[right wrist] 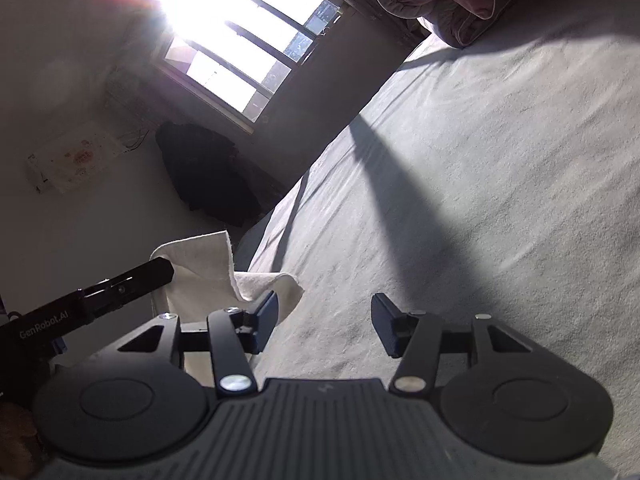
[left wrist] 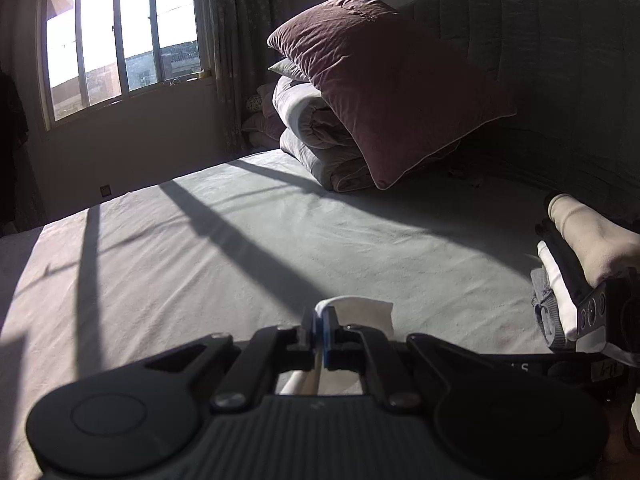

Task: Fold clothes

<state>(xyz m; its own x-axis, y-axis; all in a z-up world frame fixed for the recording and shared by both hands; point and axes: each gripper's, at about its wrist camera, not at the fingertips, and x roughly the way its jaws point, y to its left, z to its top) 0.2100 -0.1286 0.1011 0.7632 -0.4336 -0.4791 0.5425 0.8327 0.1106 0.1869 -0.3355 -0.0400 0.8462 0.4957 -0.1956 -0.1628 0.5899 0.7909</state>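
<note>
Currently, left tongs [left wrist: 322, 334] pinch the white cloth garment [left wrist: 360, 312], partly folded above the grey-sheeted bed [left wrist: 240, 248]; right tongs [right wrist: 324, 320] stand spread beside it.

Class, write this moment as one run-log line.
stage: folding | left tool: shut on white cloth | right tool: open, empty, over bed sheet | folded stack: right of left tool

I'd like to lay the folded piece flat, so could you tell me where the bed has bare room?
The bed sheet is bare between the window-side edge and the pillow stack. Crowded spots: the headboard end under pillow and quilt, and the folded stack at right, by the gloved hand.
</note>
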